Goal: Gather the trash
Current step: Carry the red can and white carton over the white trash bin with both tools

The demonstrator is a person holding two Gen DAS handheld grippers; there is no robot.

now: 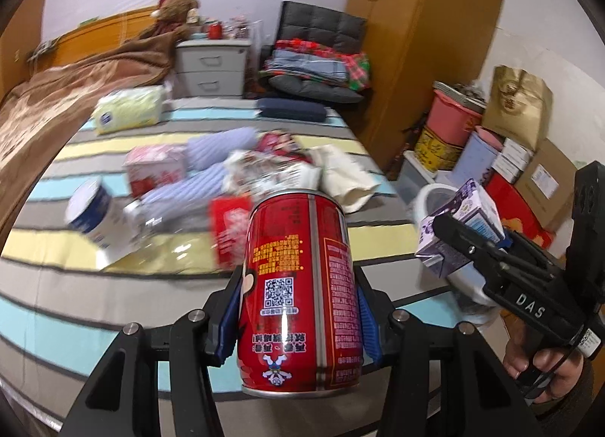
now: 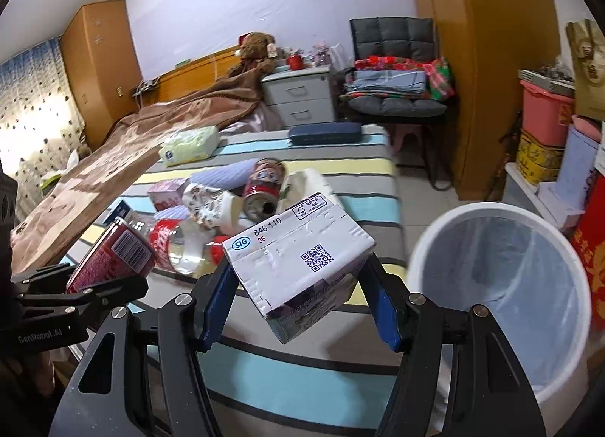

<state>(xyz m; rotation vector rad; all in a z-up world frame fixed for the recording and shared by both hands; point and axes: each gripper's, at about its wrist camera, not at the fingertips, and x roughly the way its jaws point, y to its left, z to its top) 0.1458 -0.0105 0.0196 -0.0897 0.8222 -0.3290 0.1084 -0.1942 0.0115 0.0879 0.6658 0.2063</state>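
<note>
My left gripper [image 1: 298,308] is shut on a red drink can [image 1: 298,285] and holds it above the striped bed. It also shows in the right wrist view [image 2: 113,259] at the left. My right gripper [image 2: 298,293] is shut on a purple and white drink carton [image 2: 298,259], held just left of the white trash bin [image 2: 499,285] with its clear liner. The carton [image 1: 461,225] and bin [image 1: 435,199] also show at the right of the left wrist view. A pile of trash [image 2: 227,206] lies on the bed: cans, a plastic bottle, cartons, wrappers.
A striped bed [image 1: 113,316] with a brown blanket [image 1: 56,104], tissue pack [image 1: 128,110] and dark case [image 1: 291,109]. A nightstand [image 2: 298,98], loaded chair [image 2: 397,85], wardrobe [image 2: 472,59] and stacked boxes and buckets [image 2: 548,134] stand behind and to the right.
</note>
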